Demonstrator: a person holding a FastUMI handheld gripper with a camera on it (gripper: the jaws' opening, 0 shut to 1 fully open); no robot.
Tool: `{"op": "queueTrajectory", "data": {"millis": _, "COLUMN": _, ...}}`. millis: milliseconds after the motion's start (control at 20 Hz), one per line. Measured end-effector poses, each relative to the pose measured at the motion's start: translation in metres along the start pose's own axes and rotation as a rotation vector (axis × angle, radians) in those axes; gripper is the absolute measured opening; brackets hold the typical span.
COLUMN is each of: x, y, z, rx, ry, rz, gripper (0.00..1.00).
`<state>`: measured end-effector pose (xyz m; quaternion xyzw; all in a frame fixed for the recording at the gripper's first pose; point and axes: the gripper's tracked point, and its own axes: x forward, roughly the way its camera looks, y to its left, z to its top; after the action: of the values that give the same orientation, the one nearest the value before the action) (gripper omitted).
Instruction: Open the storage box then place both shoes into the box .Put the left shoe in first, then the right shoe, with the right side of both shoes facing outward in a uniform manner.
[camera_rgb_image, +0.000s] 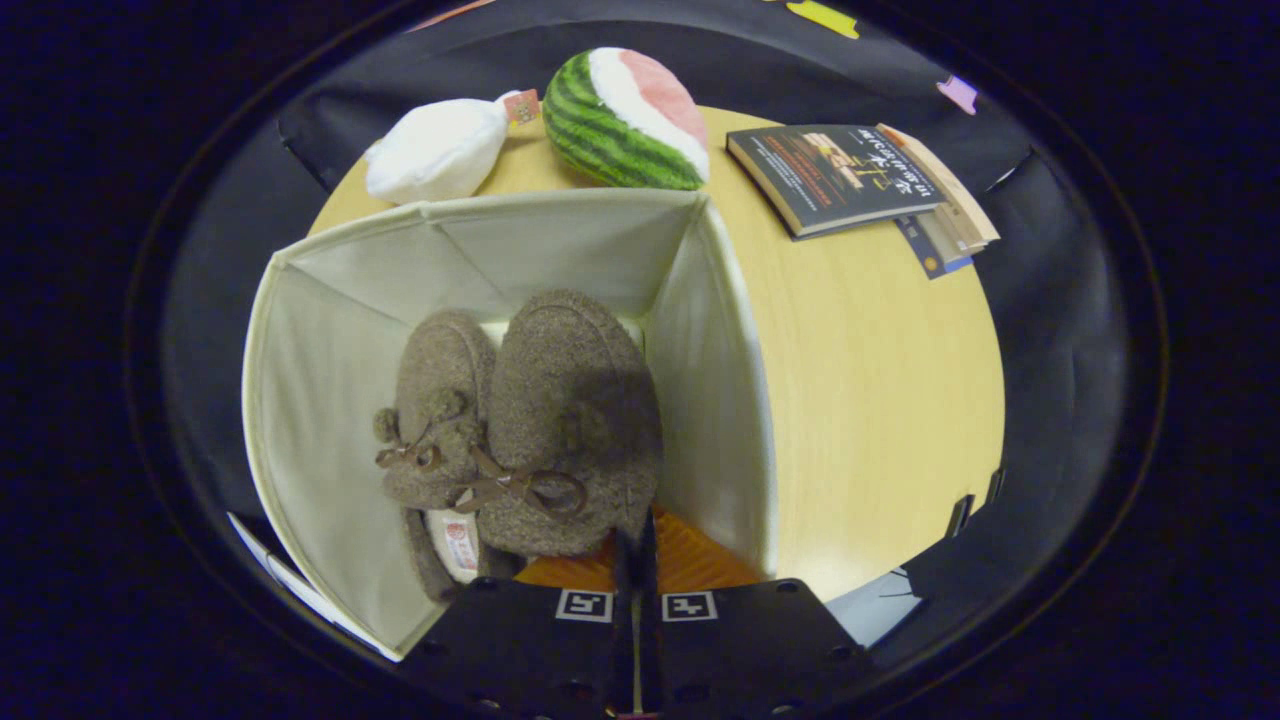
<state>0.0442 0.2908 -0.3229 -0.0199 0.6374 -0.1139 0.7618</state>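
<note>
You are holding the hand-held gripper (636, 560) with fingers pressed together on the heel edge of the right shoe (570, 425). It is lying just ahead, long axis running away from you, beside the left shoe (435, 410) inside the storage box (320, 390).

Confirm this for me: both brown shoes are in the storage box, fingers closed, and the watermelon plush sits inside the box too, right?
Not quite. The gripper view shows the watermelon plush on the table behind the storage box. Both brown shoes are inside, and the fingers are closed.
</note>
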Motion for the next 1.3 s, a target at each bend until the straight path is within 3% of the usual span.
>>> {"op": "queueTrajectory", "data": {"millis": 150, "x": -0.002, "y": 0.003, "z": 0.006, "rx": -0.015, "ry": -0.019, "rz": -0.015, "gripper": 0.03}}
{"op": "queueTrajectory", "data": {"millis": 200, "x": -0.001, "y": 0.004, "z": 0.004, "rx": -0.015, "ry": -0.019, "rz": -0.015, "gripper": 0.11}}
{"op": "queueTrajectory", "data": {"millis": 350, "x": -0.004, "y": 0.008, "z": -0.001, "rx": 0.002, "ry": -0.015, "rz": 0.010, "gripper": 0.15}}
{"op": "queueTrajectory", "data": {"millis": 450, "x": -0.012, "y": 0.016, "z": -0.004, "rx": -0.016, "ry": -0.026, "rz": 0.039, "gripper": 0.30}}
{"op": "queueTrajectory", "data": {"millis": 650, "x": -0.044, "y": 0.032, "z": -0.015, "rx": -0.104, "ry": -0.097, "rz": 0.098, "gripper": 0.81}}
{"op": "queueTrajectory", "data": {"millis": 850, "x": -0.079, "y": 0.021, "z": -0.014, "rx": -0.111, "ry": -0.202, "rz": 0.132, "gripper": 0.96}}
{"op": "queueTrajectory", "data": {"millis": 1200, "x": -0.145, "y": -0.034, "z": -0.006, "rx": -0.033, "ry": -0.375, "rz": 0.238, "gripper": 0.96}}
{"op": "queueTrajectory", "data": {"millis": 1300, "x": -0.163, "y": -0.065, "z": 0.000, "rx": -0.028, "ry": -0.461, "rz": 0.216, "gripper": 0.97}}
